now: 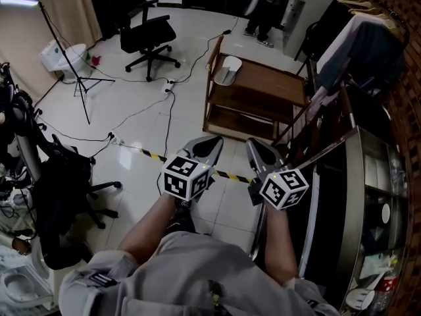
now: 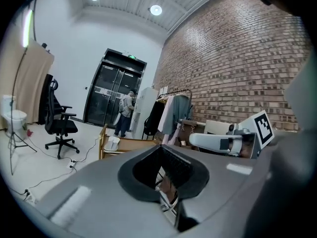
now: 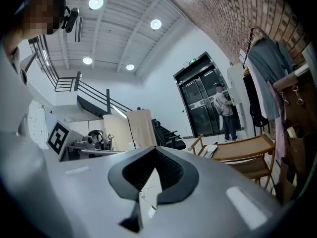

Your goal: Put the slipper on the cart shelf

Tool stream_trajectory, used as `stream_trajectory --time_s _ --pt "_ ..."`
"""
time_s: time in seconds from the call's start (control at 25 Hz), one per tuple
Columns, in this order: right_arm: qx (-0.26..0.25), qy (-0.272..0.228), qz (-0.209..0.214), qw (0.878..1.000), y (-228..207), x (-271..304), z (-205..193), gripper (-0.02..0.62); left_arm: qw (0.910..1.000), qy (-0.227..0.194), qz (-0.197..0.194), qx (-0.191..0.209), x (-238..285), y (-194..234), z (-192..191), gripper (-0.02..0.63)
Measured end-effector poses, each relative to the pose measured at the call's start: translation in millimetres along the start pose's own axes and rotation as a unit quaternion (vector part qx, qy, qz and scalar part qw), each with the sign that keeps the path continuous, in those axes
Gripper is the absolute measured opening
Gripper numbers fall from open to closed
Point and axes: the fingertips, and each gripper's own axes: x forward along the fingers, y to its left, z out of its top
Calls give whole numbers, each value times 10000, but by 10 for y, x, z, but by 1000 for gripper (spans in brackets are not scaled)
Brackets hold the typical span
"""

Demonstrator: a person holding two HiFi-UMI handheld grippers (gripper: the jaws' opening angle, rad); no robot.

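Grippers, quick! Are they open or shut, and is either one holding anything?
Left gripper: shut, holding nothing.
Right gripper: shut, holding nothing.

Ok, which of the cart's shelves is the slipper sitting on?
The top shelf: the white slipper lies at its left end as the head view shows it. The lower shelf shows nothing on it.

Studio workspace: brick wall [image 2: 237, 58], studio light [image 1: 18, 0], office chair [image 1: 148, 35], clothes rack [image 2: 173, 108]
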Motion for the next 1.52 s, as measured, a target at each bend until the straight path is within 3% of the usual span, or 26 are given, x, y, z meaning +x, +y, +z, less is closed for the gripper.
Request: stream_trajectory --time_s 0.56,0.88,1.32,1.52 --pt "141 343 -917 9951 -838 1516 31 0 9970 445 -632 -99 1176 1399 174 8" --pt "206 499 -1137 9921 -1211 2072 0 0 9940 693 -793 -278 1655 1922 175 8" --pt "58 689 -803 9944 -2181 2908 53 0 9965 748 -336 -175 2620 2507 438 8" --pt "198 708 -282 9969 -2614 3292 119 0 9964 838 -27 -150 3131 2698 548 8"
